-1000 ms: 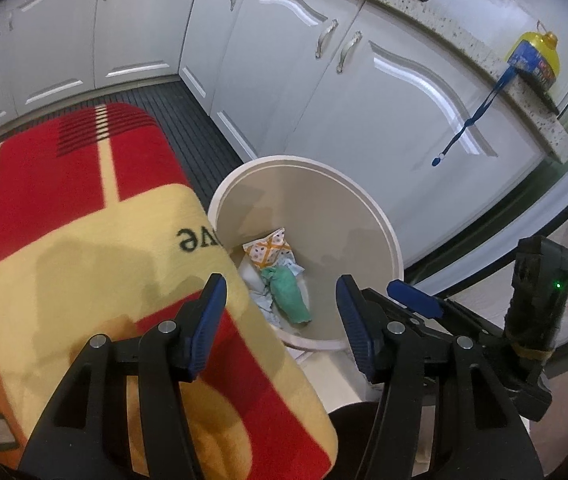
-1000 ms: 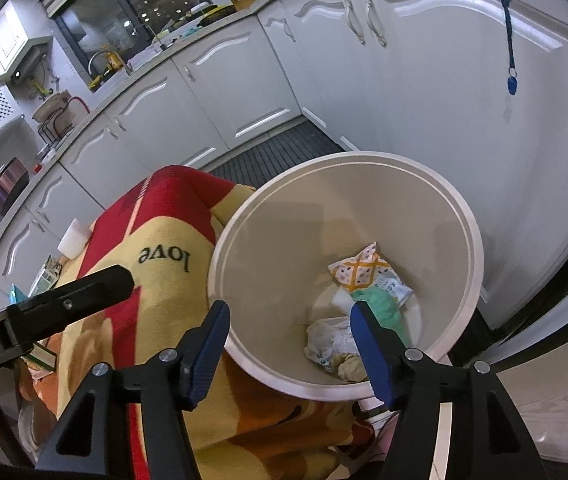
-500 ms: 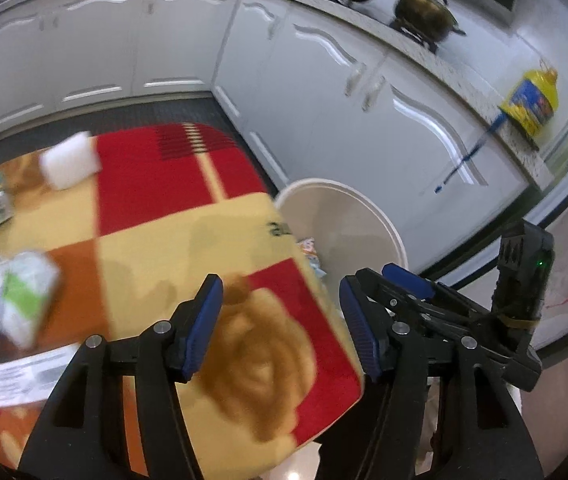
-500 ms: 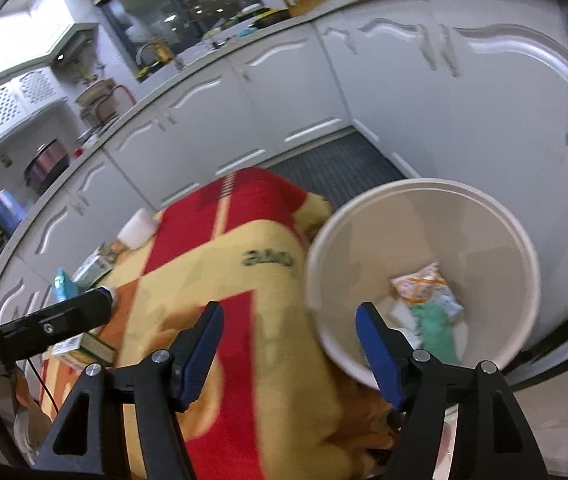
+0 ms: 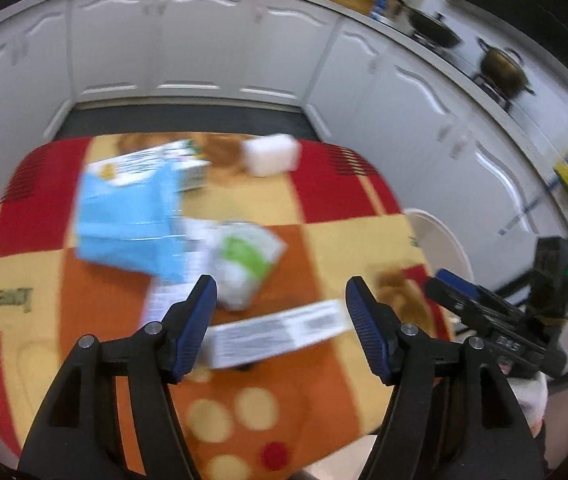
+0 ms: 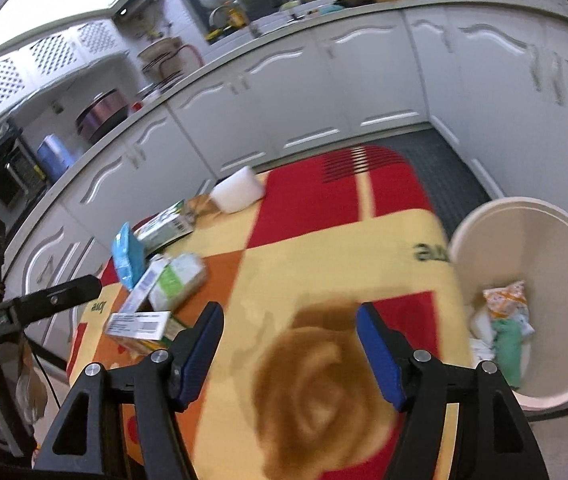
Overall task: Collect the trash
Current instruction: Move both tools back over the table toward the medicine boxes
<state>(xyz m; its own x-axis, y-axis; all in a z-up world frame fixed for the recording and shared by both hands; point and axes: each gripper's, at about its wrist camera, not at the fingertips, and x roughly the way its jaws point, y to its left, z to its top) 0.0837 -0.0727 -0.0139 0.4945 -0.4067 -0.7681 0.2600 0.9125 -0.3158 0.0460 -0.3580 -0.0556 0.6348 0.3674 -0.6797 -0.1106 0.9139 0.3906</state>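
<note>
**Red-and-yellow cloth still holds the litter while both grippers hang empty**

Red, yellow and orange patterned cloth covers the bench [image 5: 336,240], and the trash sits in a loose cluster at its far left: a light blue plastic pouch [image 5: 124,216], a white-and-green crumpled packet [image 5: 244,260], a long white printed carton [image 5: 276,332] nearest, and a white foam block [image 5: 270,154] at the far edge. The left gripper [image 5: 280,320] hovers over that carton, its fingers having just been opening, nothing between them, likely readied for a pick. The right gripper [image 6: 288,354] is likewise parted and empty above bare cloth. A cream round plastic bin [image 6: 524,216] stands just beside the bench's right edge, within easy reach for drops, with wrappers already inside
</note>
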